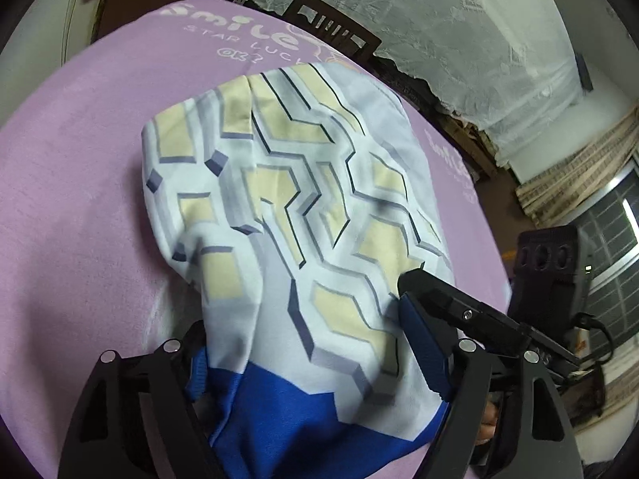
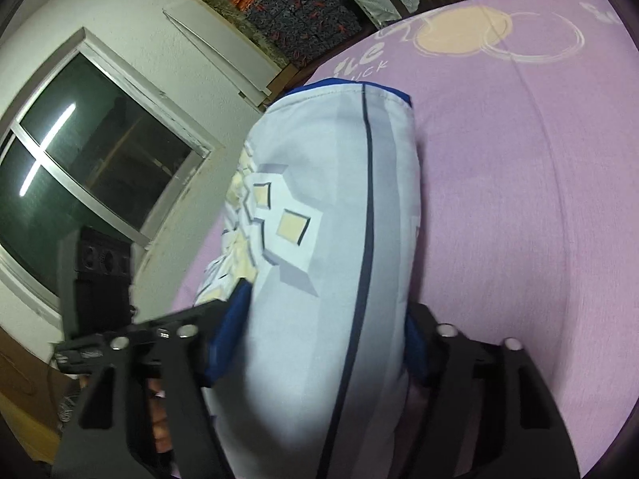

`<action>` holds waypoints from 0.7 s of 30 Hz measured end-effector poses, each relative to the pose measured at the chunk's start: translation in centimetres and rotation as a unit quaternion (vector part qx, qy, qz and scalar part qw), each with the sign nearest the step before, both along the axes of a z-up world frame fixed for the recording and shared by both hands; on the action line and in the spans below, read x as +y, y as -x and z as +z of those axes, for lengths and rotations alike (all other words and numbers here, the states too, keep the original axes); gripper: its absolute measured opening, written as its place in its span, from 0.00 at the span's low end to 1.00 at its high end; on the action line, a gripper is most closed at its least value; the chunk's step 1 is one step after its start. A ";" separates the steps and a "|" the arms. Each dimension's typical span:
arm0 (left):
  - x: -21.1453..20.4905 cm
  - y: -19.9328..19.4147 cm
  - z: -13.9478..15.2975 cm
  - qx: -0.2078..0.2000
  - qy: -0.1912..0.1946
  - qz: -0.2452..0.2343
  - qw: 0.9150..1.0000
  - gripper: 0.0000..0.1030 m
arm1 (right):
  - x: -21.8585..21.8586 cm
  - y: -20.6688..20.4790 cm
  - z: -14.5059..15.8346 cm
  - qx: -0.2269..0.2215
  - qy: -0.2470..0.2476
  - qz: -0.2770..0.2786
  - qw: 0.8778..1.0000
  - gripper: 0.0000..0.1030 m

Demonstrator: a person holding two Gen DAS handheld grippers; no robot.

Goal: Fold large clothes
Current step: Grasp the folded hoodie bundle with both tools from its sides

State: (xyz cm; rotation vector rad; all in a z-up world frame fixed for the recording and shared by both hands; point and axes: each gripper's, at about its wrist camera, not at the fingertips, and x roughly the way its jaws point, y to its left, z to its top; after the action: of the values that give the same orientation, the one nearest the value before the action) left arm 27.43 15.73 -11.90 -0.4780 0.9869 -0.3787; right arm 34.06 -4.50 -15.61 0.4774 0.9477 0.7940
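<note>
Item: large garment (image 1: 287, 207), pale blue with cream and grey geometric blocks and a solid royal-blue band at one end; lies bunched on a lilac bedsheet (image 1: 80, 167) printed with white lettering, near the sheet's edge in both views. Left gripper (image 1: 303, 363): black frame with blue pads, cloth bunched between the two fingers and filling the gap, the blue band nearest the camera; whether the pads actually pinch it cannot be told. Right gripper (image 2: 315, 343): same build, a thick roll of the garment running up between its fingers with both blue pads against the fabric, gripping it. In the left wrist view the right gripper's fingertip rests on the garment's near right edge. Surroundings: dark window (image 2: 92, 151), white wall, lace cloth (image 1: 459, 40), dark wooden chair back (image 1: 331, 28)
</note>
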 end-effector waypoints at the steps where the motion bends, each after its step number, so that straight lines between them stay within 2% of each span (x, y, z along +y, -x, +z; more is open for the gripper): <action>1: 0.0 -0.1 -0.1 0.002 0.002 0.000 1.000 0.79 | 0.2 0.2 0.1 -0.005 0.009 0.001 1.000 0.59; 3: -0.1 -0.3 -0.2 0.000 0.002 -0.001 1.000 0.79 | 0.3 -0.1 -0.2 -0.002 0.008 0.000 1.000 0.60; 5: -0.2 -0.3 -0.2 -0.004 -0.005 -0.003 1.000 0.79 | -0.3 -0.6 -1.0 0.018 -0.017 0.003 1.000 0.61; 7: -0.1 -0.3 -0.1 -0.005 -0.007 -0.004 1.000 0.79 | -0.3 -0.6 -1.0 0.015 -0.017 0.000 1.000 0.60; 13: -0.1 0.5 0.4 -0.015 -0.005 -0.002 1.000 0.79 | -0.8 0.2 -0.1 0.007 -0.025 0.001 1.000 0.48; 21: -1.7 2.7 2.7 -0.046 -0.013 -0.006 0.999 0.78 | -2.3 2.2 1.9 0.008 -0.039 -0.004 0.999 0.44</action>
State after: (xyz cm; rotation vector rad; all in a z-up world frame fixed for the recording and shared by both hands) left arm 24.69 13.99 -9.23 -0.4283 0.9054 -0.3949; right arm 31.83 -6.77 -13.69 0.5552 0.9322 0.8227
